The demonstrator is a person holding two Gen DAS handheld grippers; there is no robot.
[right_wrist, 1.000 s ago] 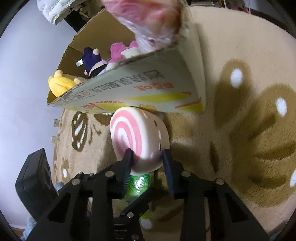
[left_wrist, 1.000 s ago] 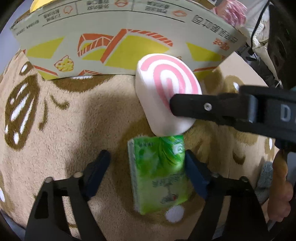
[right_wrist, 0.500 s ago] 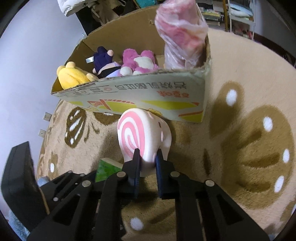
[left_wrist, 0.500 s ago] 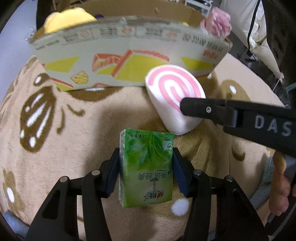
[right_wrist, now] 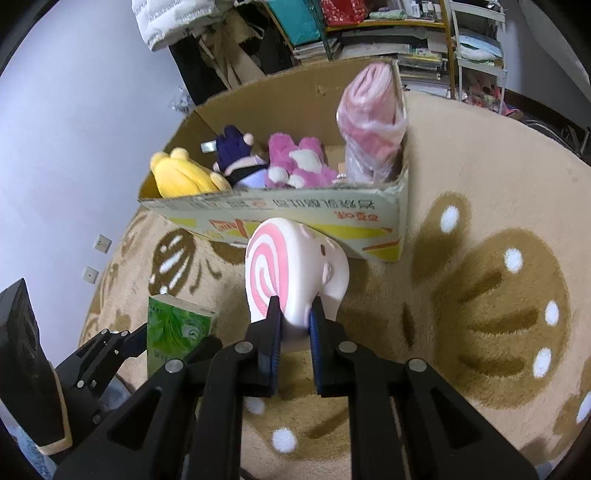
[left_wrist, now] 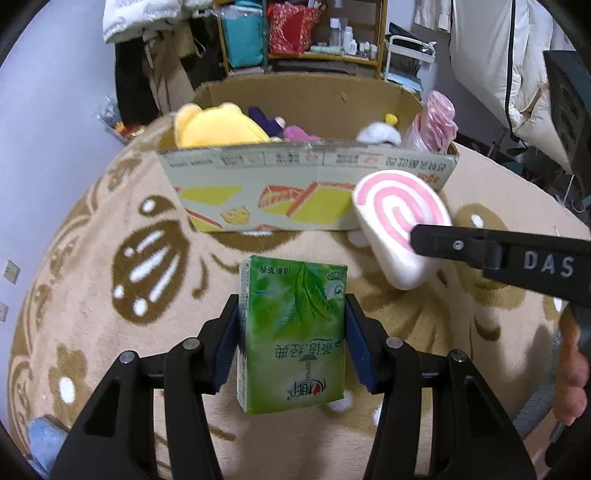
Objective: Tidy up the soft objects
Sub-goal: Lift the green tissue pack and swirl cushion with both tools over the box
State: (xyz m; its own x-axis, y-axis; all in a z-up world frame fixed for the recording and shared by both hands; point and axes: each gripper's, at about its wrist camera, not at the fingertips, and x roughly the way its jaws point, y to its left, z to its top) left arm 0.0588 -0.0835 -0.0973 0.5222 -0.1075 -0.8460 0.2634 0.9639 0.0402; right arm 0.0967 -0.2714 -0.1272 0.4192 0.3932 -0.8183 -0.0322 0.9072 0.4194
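1. Both grippers have risen since a second ago: the cardboard box [left_wrist: 306, 192], which then filled the top of each view, now sits lower and farther off, with its open inside showing.
2. Left gripper [left_wrist: 291, 343] is clamped on a green tissue pack [left_wrist: 293, 332], which lay loose on the rug a second ago and is now lifted above the beige rug [left_wrist: 92, 295]. Blue-lined fingers [left_wrist: 225, 347] press both long sides of the pack.
3. Right gripper [right_wrist: 293, 332] is pinched hard on the lower edge of a white plush with a pink spiral [right_wrist: 291, 269], squeezing the soft material between its fingers [right_wrist: 271, 339]. It held the plush more loosely a second ago.
4. In the left wrist view, the spiral plush [left_wrist: 399, 229] hangs to the right of the tissue pack, just in front of the box's printed front wall, with the right gripper's black finger across it.
5. In the right wrist view, the tissue pack [right_wrist: 173, 328] appears lower left of the plush, held upright.
6. Inside the box are a yellow plush [right_wrist: 181, 177], a dark purple plush [right_wrist: 236, 155], a pink plush [right_wrist: 295, 162] and a pink bundle wrapped in clear plastic [right_wrist: 369, 122] standing in the right corner.
7. Behind the box stand cluttered shelves [left_wrist: 303, 33].
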